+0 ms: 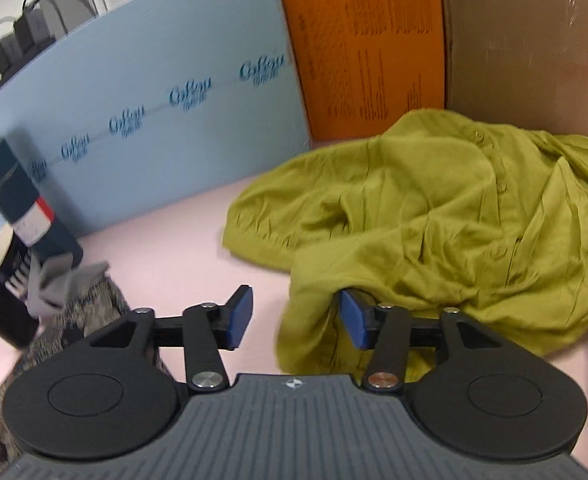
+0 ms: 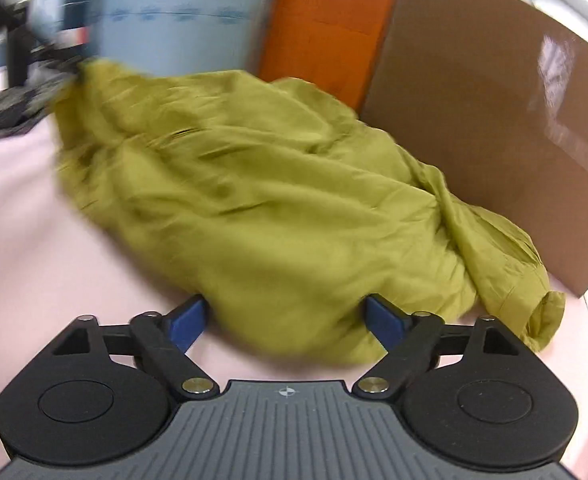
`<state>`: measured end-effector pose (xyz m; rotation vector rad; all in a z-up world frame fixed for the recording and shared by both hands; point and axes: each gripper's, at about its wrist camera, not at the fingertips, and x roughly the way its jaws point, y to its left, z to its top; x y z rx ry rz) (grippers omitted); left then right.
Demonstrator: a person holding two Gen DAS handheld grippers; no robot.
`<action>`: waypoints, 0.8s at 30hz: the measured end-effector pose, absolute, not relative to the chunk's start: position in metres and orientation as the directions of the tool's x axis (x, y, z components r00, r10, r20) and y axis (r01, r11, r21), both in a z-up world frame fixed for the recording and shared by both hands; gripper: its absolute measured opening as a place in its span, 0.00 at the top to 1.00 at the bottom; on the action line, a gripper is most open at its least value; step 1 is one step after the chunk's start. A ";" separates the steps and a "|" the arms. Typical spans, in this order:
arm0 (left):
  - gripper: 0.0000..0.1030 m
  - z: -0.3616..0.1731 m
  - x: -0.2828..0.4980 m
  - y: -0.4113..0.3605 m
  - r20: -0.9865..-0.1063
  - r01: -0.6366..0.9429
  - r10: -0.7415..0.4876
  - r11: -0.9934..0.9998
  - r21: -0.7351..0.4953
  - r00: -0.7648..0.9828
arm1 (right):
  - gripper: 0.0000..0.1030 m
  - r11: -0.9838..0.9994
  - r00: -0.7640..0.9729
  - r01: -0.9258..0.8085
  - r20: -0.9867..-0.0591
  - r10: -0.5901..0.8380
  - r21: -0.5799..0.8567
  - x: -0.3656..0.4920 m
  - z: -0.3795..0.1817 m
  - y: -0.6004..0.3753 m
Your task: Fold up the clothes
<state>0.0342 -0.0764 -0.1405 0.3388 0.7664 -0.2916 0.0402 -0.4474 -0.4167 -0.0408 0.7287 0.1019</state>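
Observation:
A crumpled olive-green button shirt lies heaped on the pink table, against the boards at the back. My left gripper is at the shirt's near-left edge with its jaws apart. A fold of cloth hangs over its right pad, and the left pad is bare. In the right wrist view the same shirt fills the middle, blurred. My right gripper stands wide at its near hem, with a bulge of cloth between the blue pads that is not squeezed.
A light blue printed board, an orange board and a brown cardboard sheet wall off the back. At the left stand a dark cylinder, a grey cloth and a patterned fabric item.

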 end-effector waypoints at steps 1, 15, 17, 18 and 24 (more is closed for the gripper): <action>0.52 -0.145 0.034 -0.071 -0.728 0.373 -0.129 0.909 0.184 0.673 | 0.90 0.993 0.725 -0.072 -0.678 0.119 0.097 0.053 -0.414 -0.460; 0.45 -0.154 0.062 -0.073 -0.739 0.298 -0.082 0.940 0.166 0.668 | 0.21 0.658 0.768 0.291 -0.579 0.272 0.695 0.114 -0.365 -0.608; 0.44 -0.155 0.058 -0.066 -0.744 0.294 -0.080 0.942 0.161 0.664 | 0.21 0.674 0.788 0.256 -0.554 0.269 0.692 0.096 -0.362 -0.607; 0.44 -0.156 0.056 -0.061 -0.748 0.291 -0.080 0.944 0.155 0.659 | 0.20 0.688 0.793 0.230 -0.542 0.278 0.689 0.090 -0.360 -0.604; 0.43 -0.171 0.031 -0.042 -0.772 0.358 -0.151 0.928 0.104 0.617 | 0.21 0.763 0.748 -0.100 -0.457 0.481 0.639 0.071 -0.356 -0.539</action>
